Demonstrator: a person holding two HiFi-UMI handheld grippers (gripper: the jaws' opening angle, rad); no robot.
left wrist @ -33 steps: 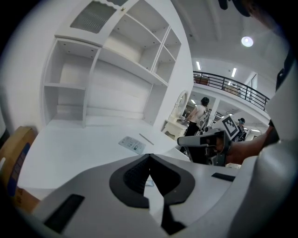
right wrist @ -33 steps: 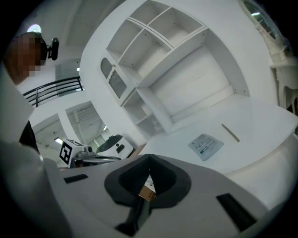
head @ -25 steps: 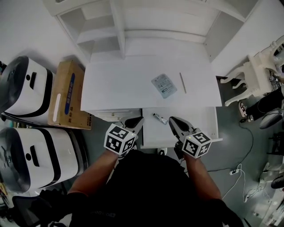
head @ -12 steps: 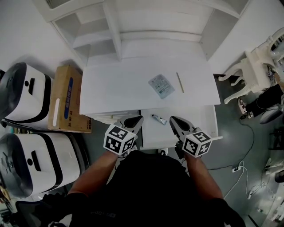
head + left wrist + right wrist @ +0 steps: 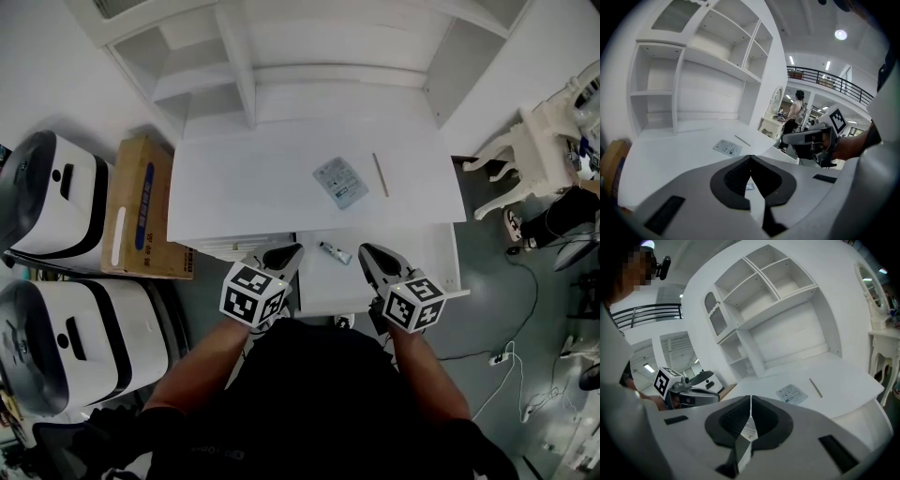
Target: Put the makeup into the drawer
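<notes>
Both down-tilted: left claw (image 5: 291,250), right claw (image 5: 365,251).

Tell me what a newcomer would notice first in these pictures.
Low in the head view, the left gripper and right gripper, each with a marker cube, point at the open drawer, where a small tube lies between them. On the white desk beyond lie a flat packet and a thin stick.

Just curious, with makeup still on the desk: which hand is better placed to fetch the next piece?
Right. The right gripper, jaws just opening and empty, sits nearer the packet and stick than the left gripper.
</notes>
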